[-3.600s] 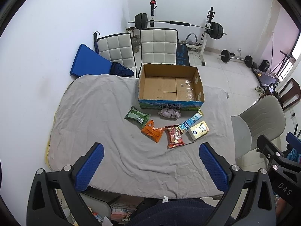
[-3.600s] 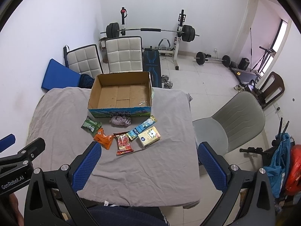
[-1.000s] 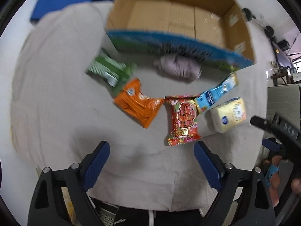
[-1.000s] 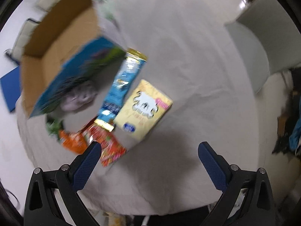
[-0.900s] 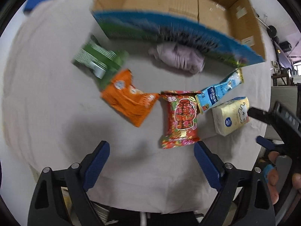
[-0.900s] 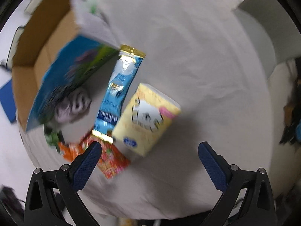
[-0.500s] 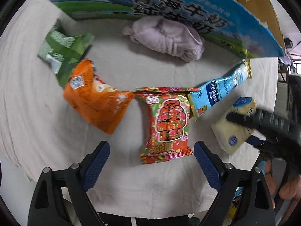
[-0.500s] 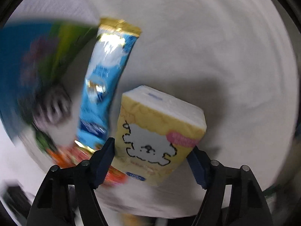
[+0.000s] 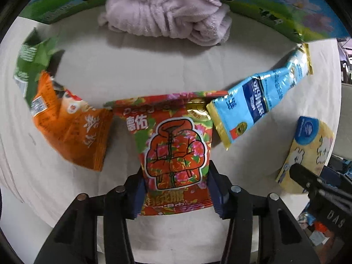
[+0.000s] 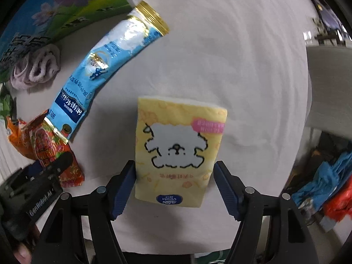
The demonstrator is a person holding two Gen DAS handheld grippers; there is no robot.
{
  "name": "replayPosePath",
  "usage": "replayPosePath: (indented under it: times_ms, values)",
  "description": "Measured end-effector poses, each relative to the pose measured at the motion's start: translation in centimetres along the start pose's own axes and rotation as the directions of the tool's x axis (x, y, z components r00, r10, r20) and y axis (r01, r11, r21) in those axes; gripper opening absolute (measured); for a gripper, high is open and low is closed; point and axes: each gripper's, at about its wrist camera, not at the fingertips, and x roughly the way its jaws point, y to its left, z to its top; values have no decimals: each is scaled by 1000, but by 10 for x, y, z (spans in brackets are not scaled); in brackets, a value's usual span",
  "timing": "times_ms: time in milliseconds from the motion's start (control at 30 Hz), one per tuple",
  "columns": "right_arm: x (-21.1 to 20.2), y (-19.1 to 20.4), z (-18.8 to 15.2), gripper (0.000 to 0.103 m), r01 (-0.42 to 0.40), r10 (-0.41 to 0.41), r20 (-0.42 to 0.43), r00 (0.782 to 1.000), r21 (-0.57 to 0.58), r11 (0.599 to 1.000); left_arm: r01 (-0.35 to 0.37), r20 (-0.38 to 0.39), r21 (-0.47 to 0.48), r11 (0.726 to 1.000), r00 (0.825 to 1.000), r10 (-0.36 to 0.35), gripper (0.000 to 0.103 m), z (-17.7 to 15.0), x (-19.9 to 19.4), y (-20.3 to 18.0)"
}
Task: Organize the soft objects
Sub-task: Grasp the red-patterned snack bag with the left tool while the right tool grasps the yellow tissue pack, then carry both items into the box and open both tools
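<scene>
My left gripper (image 9: 176,189) is shut on the near end of the red flowered packet (image 9: 173,149), which lies on the grey cloth. My right gripper (image 10: 173,184) is shut on the yellow tissue pack (image 10: 176,149) with a white dog drawing; the pack also shows in the left wrist view (image 9: 308,154). A crumpled lilac towel (image 9: 167,13) lies against the box front. An orange packet (image 9: 70,127), a green packet (image 9: 33,66) and a long blue sachet (image 9: 264,101) lie beside the red packet.
The cardboard box's printed blue-green front wall (image 9: 286,15) stands just behind the towel. A grey chair (image 10: 330,88) stands off the table's right edge. Bare cloth (image 10: 242,55) lies right of the blue sachet (image 10: 105,61).
Both grippers came down from high above the table to the items. The left closed on the red packet. The right closed on the yellow tissue pack.
</scene>
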Motion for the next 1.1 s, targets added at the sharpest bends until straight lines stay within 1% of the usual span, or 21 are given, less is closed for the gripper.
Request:
replayPosePath:
  times_ms: [33, 67, 100, 167, 233, 300, 400, 433, 500, 533, 567, 700, 833, 900, 933, 967, 1000, 1067, 1100]
  values:
    - [6, -7, -5, 67, -10, 10, 1, 1000, -8, 1000, -28, 11, 8, 1000, 1000, 28, 45, -10, 5, -1]
    - [11, -6, -10, 67, -7, 7, 2, 1000, -27, 1000, -37, 17, 10, 999, 999, 37, 45, -18, 6, -1]
    - [12, -1, -17, 67, -4, 4, -2, 1000, -62, 998, -28, 18, 3, 1000, 999, 28, 45, -29, 7, 2]
    - [18, 3, -30, 67, -7, 5, -15, 1000, -119, 993, -13, 7, -8, 1000, 1000, 13, 45, -41, 12, 6]
    - [24, 9, -44, 67, 8, -12, -20, 1000, -161, 987, -6, 1, -28, 1000, 1000, 6, 45, -48, 22, 10]
    - [28, 11, -51, 68, 29, -29, 3, 1000, -150, 988, 4, 5, -45, 999, 1000, -4, 47, -45, 30, 13]
    - [32, 9, -57, 66, 30, -25, 63, 998, -81, 996, 19, 6, -67, 998, 1000, -19, 46, -38, 39, 20]
    - [30, 7, -59, 65, 34, -28, 96, 995, -66, 997, 21, 18, -71, 997, 1000, -20, 46, -37, 37, 22]
    - [31, 7, -69, 65, 34, -27, 126, 992, -51, 998, 14, 40, -64, 998, 999, -11, 44, -31, 27, 18]
    - [30, 7, -75, 64, 16, -9, 134, 991, -47, 999, 11, 59, -60, 998, 998, -7, 44, -33, 22, 18]
    - [24, 2, -81, 64, 0, 6, 133, 991, -46, 999, 12, 71, -59, 998, 997, -8, 44, -46, 1, 26]
    - [13, -6, -103, 64, -48, 56, 149, 987, -62, 997, 13, 125, -50, 999, 992, -6, 44, -48, -34, 27]
    - [-11, -8, -126, 64, -102, 115, 175, 978, -82, 991, 23, 204, -29, 999, 979, -16, 44, -61, -79, 22]
    - [-30, -12, -136, 64, -135, 152, 196, 969, -98, 986, 34, 235, -19, 999, 972, -28, 44, -66, -100, 23]
    - [-37, -14, -139, 64, -147, 166, 205, 965, -104, 984, 45, 261, -12, 999, 964, -41, 44, -70, -116, 23]
    - [-46, -14, -142, 64, -161, 182, 216, 959, -111, 981, 48, 286, -5, 999, 957, -44, 44, -80, -121, 27]
    - [-57, -15, -148, 64, -181, 205, 232, 951, -121, 976, 48, 316, 3, 999, 948, -46, 44, -83, -137, 27]
    - [-85, -20, -146, 64, -203, 231, 254, 939, -134, 970, 56, 360, 19, 998, 931, -59, 44, -88, -158, 22]
    - [-102, -31, -151, 64, -214, 245, 269, 932, -141, 967, 68, 379, 26, 997, 922, -73, 44, -88, -176, 17]
